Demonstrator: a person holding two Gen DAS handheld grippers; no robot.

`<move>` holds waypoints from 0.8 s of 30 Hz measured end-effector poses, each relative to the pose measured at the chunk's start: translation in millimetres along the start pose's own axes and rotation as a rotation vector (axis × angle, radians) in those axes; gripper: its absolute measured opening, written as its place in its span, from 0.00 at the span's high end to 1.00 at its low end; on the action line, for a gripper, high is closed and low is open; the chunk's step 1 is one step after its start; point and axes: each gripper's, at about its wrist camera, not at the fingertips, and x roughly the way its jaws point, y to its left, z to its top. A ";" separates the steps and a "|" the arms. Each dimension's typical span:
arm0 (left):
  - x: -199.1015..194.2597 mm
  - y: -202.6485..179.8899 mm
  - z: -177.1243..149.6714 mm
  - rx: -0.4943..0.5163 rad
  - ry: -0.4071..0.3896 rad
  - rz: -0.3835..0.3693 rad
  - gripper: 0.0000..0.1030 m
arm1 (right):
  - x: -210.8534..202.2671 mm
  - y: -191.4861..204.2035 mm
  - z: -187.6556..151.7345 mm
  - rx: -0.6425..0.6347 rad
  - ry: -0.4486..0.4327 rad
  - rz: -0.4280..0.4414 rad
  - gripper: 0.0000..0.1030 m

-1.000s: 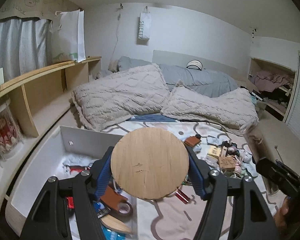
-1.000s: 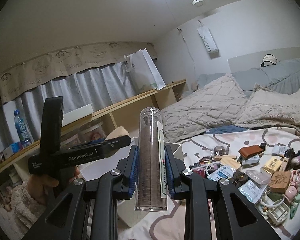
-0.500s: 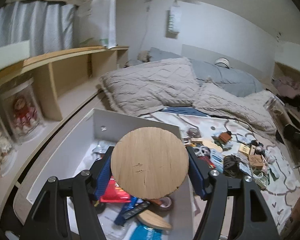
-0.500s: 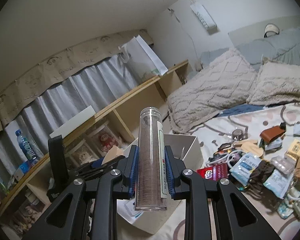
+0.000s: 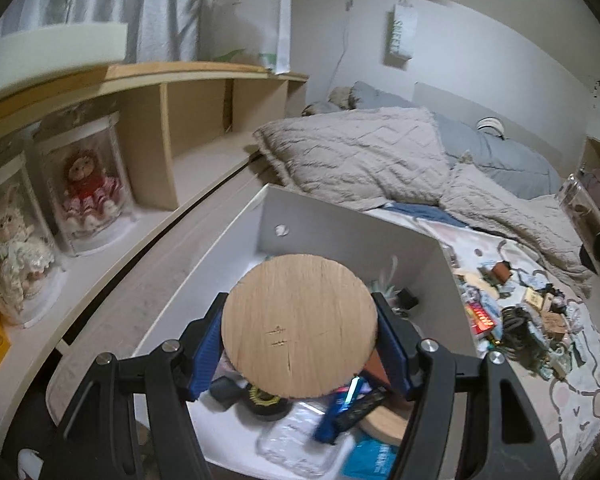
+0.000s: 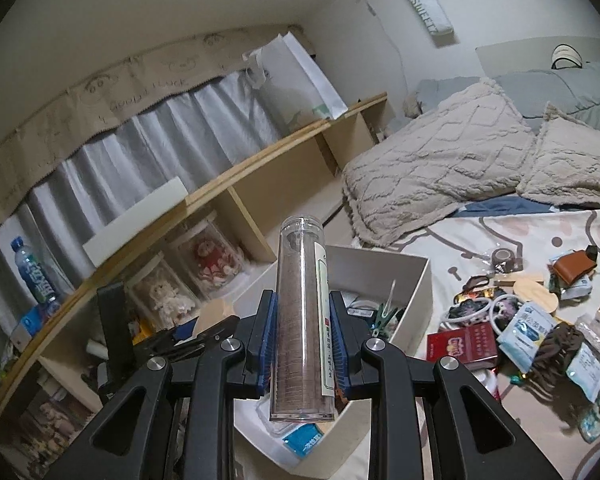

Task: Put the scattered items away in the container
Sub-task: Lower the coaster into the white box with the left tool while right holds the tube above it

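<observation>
Left gripper (image 5: 300,330) clamped on a round wooden disc (image 5: 300,326), blue pads pressing its left and right edges; disc sits at lower centre of the left wrist view, above the open white box (image 5: 440,276). Box already holds mixed small items. Right gripper (image 6: 303,338) clenched on a clear plastic tube (image 6: 302,312), tube upright at centre of the right wrist view, its base in front of the box's near corner. Scattered items (image 6: 540,320) lie on the patterned bedsheet (image 6: 540,232), right side of that frame. Pillows (image 6: 440,168) upper right.
</observation>
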 end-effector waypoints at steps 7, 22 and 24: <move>17.6 23.5 -7.8 -0.033 0.042 0.023 0.34 | 32.5 15.6 -6.3 -0.015 0.064 0.009 0.75; 29.5 35.5 -17.4 -0.036 0.071 0.031 0.35 | 99.2 35.9 -32.9 -0.089 0.303 -0.060 0.75; 28.0 34.9 -16.5 -0.039 0.068 0.020 0.35 | 109.1 40.9 -42.2 -0.119 0.360 -0.058 0.75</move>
